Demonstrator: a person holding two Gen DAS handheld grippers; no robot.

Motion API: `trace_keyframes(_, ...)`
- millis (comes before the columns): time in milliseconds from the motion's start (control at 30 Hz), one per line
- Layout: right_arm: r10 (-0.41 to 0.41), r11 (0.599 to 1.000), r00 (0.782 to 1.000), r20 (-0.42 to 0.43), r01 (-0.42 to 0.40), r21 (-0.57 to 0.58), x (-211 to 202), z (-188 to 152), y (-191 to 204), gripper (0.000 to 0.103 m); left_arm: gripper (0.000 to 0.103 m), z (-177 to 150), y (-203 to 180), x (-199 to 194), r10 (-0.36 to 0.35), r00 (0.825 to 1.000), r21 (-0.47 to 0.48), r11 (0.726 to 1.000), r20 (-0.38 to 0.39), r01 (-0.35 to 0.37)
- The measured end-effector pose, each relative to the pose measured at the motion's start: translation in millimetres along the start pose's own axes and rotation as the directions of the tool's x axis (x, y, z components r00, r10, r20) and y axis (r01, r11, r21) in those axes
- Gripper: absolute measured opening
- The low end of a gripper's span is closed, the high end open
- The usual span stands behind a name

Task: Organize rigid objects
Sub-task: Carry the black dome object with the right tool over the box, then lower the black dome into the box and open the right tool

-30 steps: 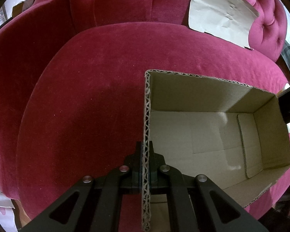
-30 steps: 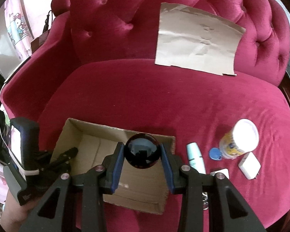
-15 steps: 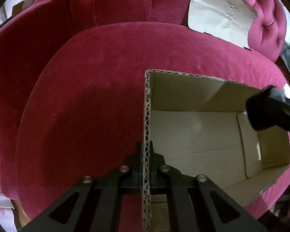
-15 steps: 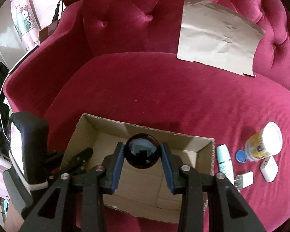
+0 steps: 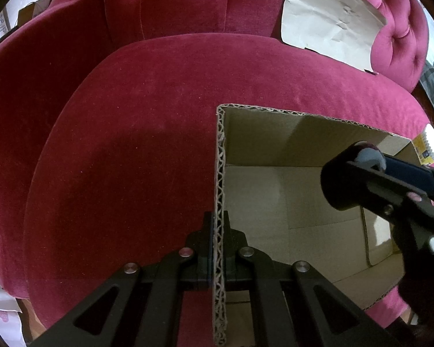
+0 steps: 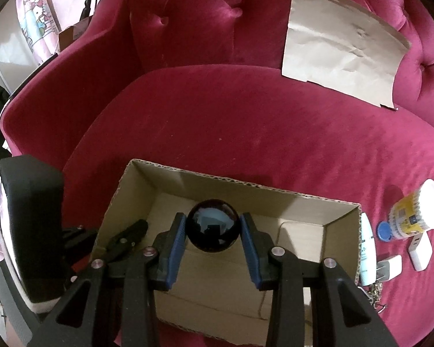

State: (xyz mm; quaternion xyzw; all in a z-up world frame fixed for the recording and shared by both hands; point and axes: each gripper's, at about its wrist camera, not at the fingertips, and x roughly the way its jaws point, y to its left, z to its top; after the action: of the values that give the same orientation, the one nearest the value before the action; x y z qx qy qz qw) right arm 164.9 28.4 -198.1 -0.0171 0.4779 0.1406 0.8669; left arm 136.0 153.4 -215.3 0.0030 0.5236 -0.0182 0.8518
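Right hand-held gripper (image 6: pixel 213 232): jaws partly apart, blue pads pressed on either side of one dark glossy ball (image 6: pixel 212 225). The ball is round, near-black and mirror-like, with reflections on its face. It hangs above the open interior of the cardboard box (image 6: pixel 341 219), clear of the floor of the box.

Left hand-held gripper (image 5: pixel 218 241): jaws fully closed — clamped on the left wall of the same box, the corrugated edge running up between the fingers. In the right wrist view this unit appears at the left end of the box (image 6: pixel 127 238).

Count: one box, brown corrugated, no lid flaps in view, nothing lying on its floor. It sits on the seat of a crimson velvet sofa (image 6: pixel 246 133).

Right of the box, on the seat: one white tube (image 6: pixel 367 248) touching the box wall, one blue round cap or tag (image 6: pixel 384 230), one yellow-labelled jar with a white lid (image 6: pixel 416 214) lying on its side, two white plug-like blocks (image 6: pixel 421 251), and a short length of chain (image 6: pixel 376 295) — partly hidden.

Far side: one creased sheet of brown paper (image 6: pixel 341 46) leaning on the tufted backrest.
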Motion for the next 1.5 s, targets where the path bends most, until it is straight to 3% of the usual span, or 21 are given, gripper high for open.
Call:
trace_keyframes(433, 0.0, 1.0, 1.0, 0.005, 0.0, 0.001, -2, -1, -1, 0.041, 0.003, 1, -1, 0, 0.003, 1.0, 0.002, 1.0, -0.002, -0.003)
trace_keyframes(633, 0.007, 1.0, 1.0, 0.031, -0.007, -0.012, -8, -2, -1, 0.066, 0.003, 1, -1, 1, 0.0, 1.0, -0.001, 1.0, -0.003, 0.0)
trace_keyframes(800, -0.032, 0.999, 0.999, 0.036, 0.033, -0.015, -8, -2, -4, 0.088, 0.003, 0, 2, 3, -0.008, 1.0, -0.009, 1.0, -0.004, 0.008)
trace_keyframes(900, -0.051, 0.999, 0.998, 0.034, 0.051, -0.007, -7, -1, -9, 0.095, 0.003, 0, 2, 2, -0.006, 1.0, -0.006, 1.0, -0.004, 0.006)
trace_keyframes(1167, -0.065, 0.998, 0.997, 0.042, 0.065, -0.01, -12, -1, -13, 0.102, 0.003, 1, 2, 2, -0.005, 1.0, -0.003, 1.0, -0.005, 0.005)
trace_keyframes(1500, -0.079, 0.997, 0.995, 0.055, 0.079, 0.001, -23, 0, -24, 0.103, 0.003, 1, 2, 2, -0.003, 1.0, -0.005, 1.0, -0.006, 0.003)
